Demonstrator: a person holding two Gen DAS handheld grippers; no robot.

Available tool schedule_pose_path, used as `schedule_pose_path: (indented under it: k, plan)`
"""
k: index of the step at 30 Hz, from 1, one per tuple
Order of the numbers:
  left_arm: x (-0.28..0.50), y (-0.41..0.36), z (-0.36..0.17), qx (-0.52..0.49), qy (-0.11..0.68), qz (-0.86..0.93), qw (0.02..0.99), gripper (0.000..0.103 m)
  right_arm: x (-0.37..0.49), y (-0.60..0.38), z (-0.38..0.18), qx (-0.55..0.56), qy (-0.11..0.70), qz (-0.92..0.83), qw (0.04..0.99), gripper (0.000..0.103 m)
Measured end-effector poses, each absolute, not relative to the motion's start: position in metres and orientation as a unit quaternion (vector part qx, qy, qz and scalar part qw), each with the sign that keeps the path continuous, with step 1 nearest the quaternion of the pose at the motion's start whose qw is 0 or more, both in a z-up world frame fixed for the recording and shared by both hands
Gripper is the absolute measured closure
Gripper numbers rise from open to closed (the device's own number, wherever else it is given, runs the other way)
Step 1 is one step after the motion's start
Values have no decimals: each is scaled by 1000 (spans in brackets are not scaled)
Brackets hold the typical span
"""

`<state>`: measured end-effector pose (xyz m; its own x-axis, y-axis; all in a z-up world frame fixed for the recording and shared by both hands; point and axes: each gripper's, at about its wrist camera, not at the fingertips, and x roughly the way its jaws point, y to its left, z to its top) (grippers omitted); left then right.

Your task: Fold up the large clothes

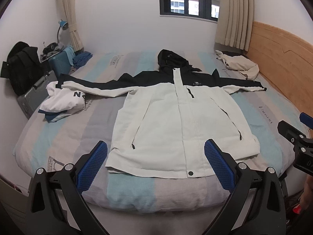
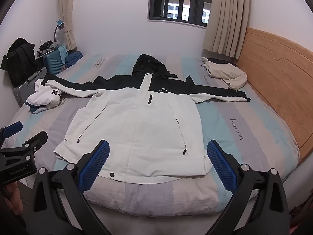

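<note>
Overhead, both claws [image 1: 156, 146] [image 2: 158, 146] agape, empty.

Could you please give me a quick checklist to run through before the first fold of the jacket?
1. Jacket spread flat, front up: ok.
2. Both sleeves stretched out sideways: ok.
3. Left hand-held gripper open and empty: ok.
4. Right hand-held gripper open and empty: ok.
5. Left sleeve cuff clear of the white garment: not ok, it lies over it.
6. Front fully fastened: cannot tell.
</note>
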<state>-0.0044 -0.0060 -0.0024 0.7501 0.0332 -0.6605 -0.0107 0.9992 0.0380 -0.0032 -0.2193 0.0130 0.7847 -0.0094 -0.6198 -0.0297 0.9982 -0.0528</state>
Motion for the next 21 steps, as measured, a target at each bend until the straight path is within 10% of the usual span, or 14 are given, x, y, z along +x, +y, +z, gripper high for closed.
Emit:
schedule_pose_path:
  k: [21]
  plan:
    - [-2,-2,-4,10,355,13,935,6,-7,-214,11,-35,327,7,944,7]
